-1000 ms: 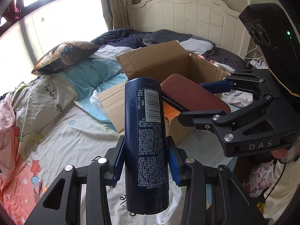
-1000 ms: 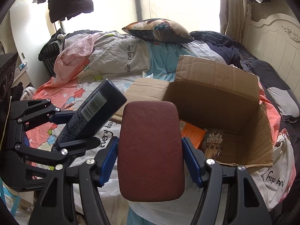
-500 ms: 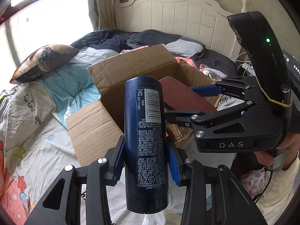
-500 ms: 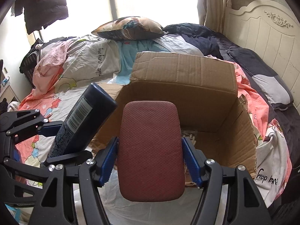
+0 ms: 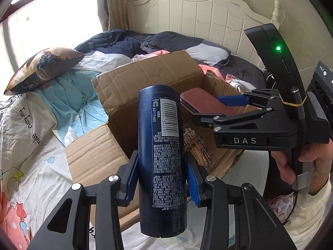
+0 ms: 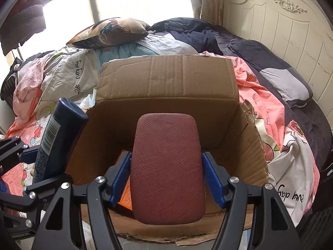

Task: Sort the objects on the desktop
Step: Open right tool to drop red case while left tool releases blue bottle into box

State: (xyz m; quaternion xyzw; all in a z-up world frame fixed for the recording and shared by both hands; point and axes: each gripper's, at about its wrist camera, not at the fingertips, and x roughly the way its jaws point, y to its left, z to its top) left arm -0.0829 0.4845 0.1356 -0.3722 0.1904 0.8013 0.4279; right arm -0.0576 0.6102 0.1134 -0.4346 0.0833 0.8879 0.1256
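Note:
My left gripper is shut on a dark blue bottle with a barcode label, held upright over the near left edge of an open cardboard box. The bottle also shows in the right wrist view. My right gripper is shut on a dark red textured case, held above the open cardboard box. The case also shows in the left wrist view, right of the bottle. An orange packet and a pack of wooden sticks lie inside the box.
The box sits on a bed with patterned bedding. A printed pillow and dark blankets lie behind it. A white headboard stands at the back. A black device is at the far right.
Both grippers have moved forward toward the box with their objects. The red case now hangs over the box opening and the bottle over its near left edge.

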